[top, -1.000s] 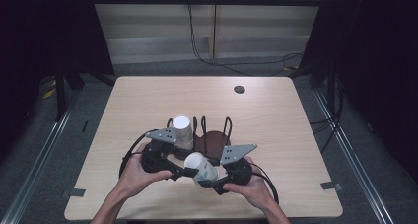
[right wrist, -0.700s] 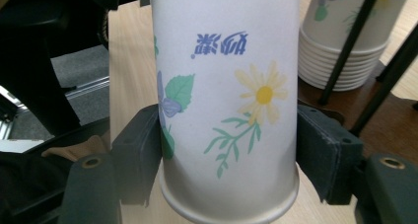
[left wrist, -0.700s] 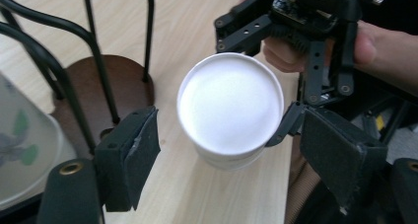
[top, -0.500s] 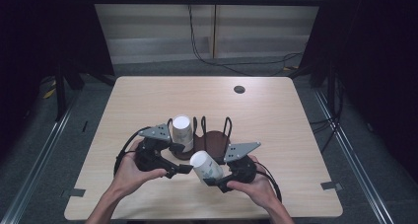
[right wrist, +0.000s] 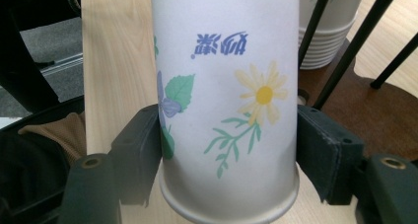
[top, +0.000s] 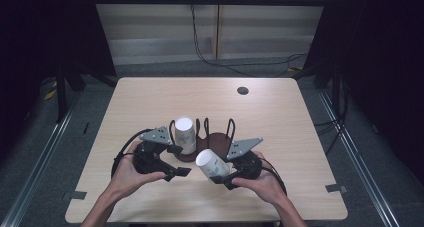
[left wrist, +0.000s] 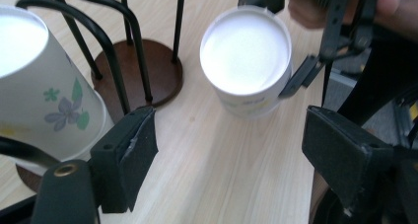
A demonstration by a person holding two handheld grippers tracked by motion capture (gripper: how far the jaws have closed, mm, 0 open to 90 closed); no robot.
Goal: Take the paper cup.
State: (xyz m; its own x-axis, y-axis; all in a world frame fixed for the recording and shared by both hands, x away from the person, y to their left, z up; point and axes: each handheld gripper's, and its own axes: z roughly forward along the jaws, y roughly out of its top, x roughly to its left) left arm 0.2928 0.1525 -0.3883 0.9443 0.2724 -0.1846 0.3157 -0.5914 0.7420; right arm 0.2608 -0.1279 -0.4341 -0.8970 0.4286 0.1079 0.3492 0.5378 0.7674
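Right gripper view: my right gripper (right wrist: 229,157) clamps the flowered paper cup (right wrist: 224,86) by its sides; I keep it steady and squeeze lightly. My left gripper (left wrist: 246,157) has just opened, nothing between its jaws. The wire rack (top: 215,137) on the table (top: 280,117) holds a cup stack (top: 184,133).

In the right gripper view the held cup (right wrist: 224,100) runs off the top edge, so its base is unseen, and it hides most of the stack (right wrist: 328,24) behind. In the left gripper view the stack (left wrist: 42,81) is cut by the left edge, and the rack (left wrist: 143,71) by the top.
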